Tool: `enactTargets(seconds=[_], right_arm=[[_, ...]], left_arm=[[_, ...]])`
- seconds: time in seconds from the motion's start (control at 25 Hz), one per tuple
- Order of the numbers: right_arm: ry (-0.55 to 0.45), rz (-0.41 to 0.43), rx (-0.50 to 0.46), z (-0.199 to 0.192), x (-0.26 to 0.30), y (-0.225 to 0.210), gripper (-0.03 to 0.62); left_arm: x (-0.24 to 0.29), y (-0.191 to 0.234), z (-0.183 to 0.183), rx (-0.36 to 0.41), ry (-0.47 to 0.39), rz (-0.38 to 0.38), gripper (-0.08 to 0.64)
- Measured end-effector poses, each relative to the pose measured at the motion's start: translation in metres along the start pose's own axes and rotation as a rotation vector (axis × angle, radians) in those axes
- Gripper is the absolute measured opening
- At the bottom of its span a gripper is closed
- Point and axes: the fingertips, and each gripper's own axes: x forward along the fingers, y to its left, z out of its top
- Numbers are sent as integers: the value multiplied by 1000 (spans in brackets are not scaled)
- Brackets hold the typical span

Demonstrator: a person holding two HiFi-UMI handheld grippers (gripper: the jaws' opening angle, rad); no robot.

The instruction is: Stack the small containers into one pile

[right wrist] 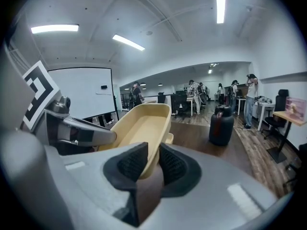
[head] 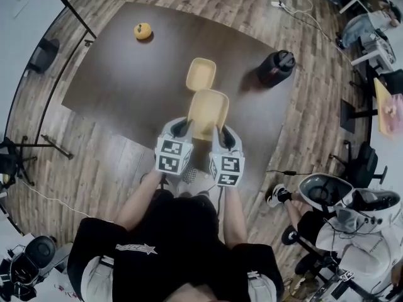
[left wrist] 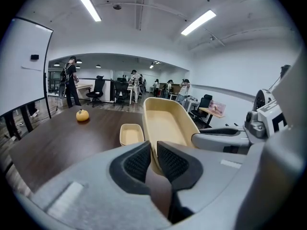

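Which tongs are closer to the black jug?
Right. The right tongs grip the yellow tub on the side facing the black jug; the left tongs grip its other side, farther away.

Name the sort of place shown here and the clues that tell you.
Probably an open-plan office or lab: a whiteboard, rolling office chairs in the background, and ceiling strip lights.

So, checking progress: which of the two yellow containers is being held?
The nearer container, clamped at its rim by both the left gripper and the right gripper; the other container sits on the table beyond it.
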Motion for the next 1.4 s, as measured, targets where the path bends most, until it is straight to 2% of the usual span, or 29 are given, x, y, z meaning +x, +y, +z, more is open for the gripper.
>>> enactTargets(seconds=[0.36,0.52,0.76,1.04,1.4], right_arm=[[14,-28,-1,27,56,2,78],[44,-45,18,31,87,5,78],[93,-60,46,33,135,-16,77],[180,-64,80,22,191,-28,77],[284,-83,117,-7,222,-36,77]], left_arm=[[35,45,31,2,5,-29,49],[55,71,35,0,37,-47,49],[104,92,45,-10,87,-61,49],[153,123,41,-29,187,-76,49],[187,137,16,-56,295,-97,48]])
